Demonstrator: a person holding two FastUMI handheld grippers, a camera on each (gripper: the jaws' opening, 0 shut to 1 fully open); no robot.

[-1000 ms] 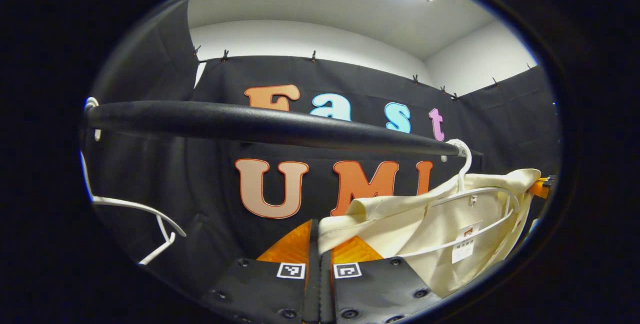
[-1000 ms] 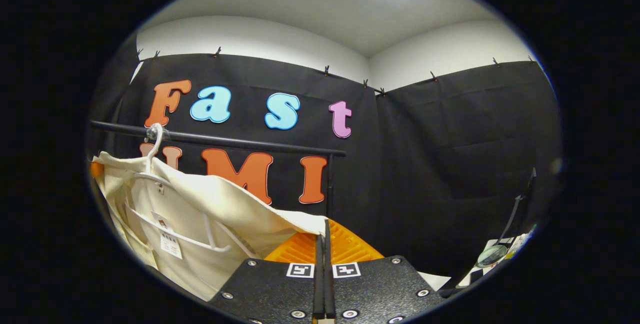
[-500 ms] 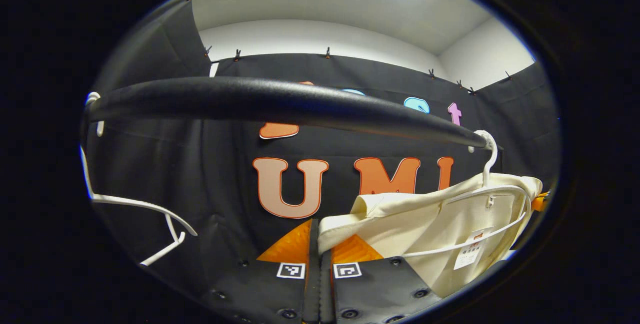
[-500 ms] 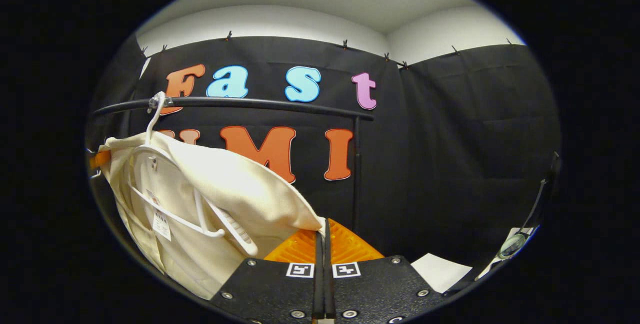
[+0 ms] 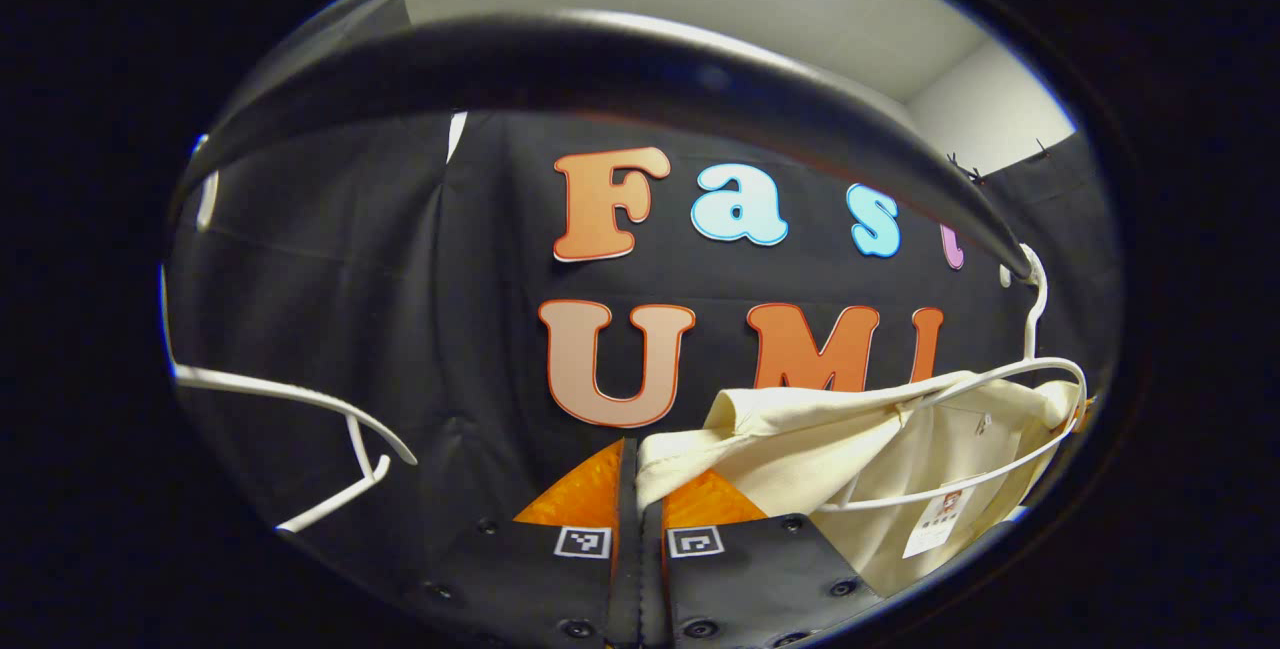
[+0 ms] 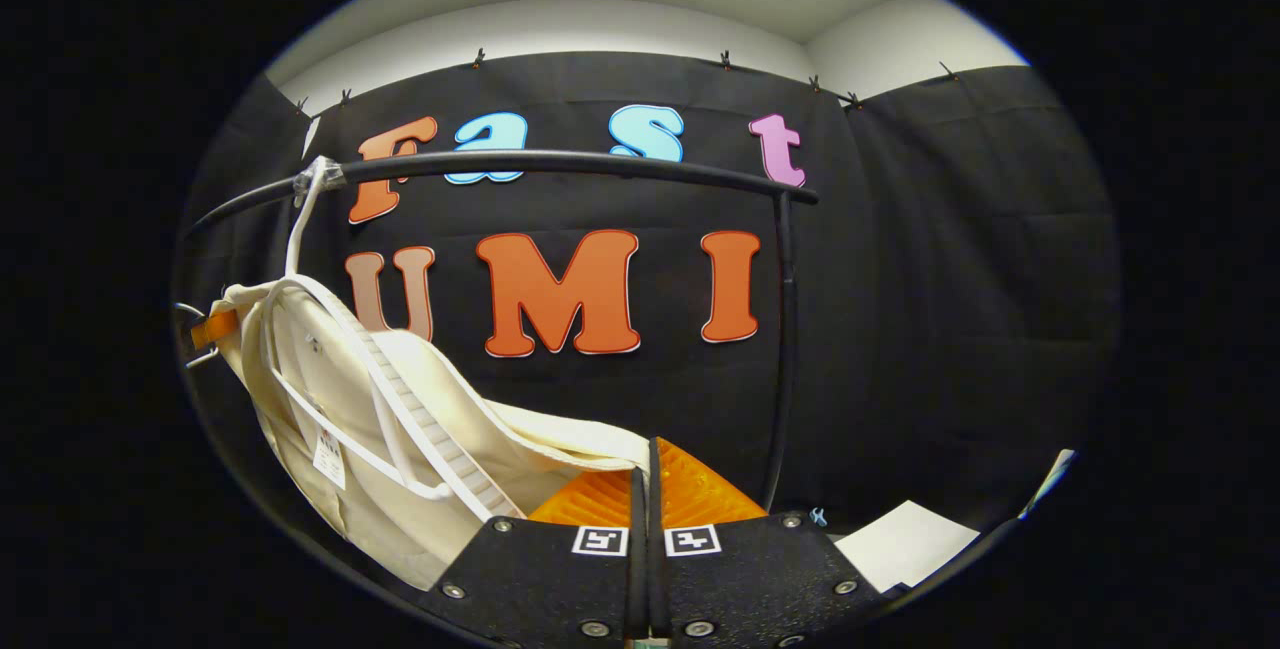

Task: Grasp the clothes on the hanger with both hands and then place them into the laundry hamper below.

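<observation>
A cream garment hangs on a white hanger hooked over the black rail. In the left gripper view my left gripper is shut on the garment's near edge, below the rail. In the right gripper view the same garment sags at the left. Its shoulder has slid down, so the ribbed arm of the hanger lies bare. My right gripper is shut on the garment's other edge. The hanger hook stays on the rail.
An empty white hanger hangs at the left end of the rail in the left gripper view. The rail's upright post stands just right of my right gripper. A pale sheet lies low at the right.
Both grippers have moved down and back with the garment, so the rail stands higher in both views. The cloth has slid down the hanger and bared one arm of it.
</observation>
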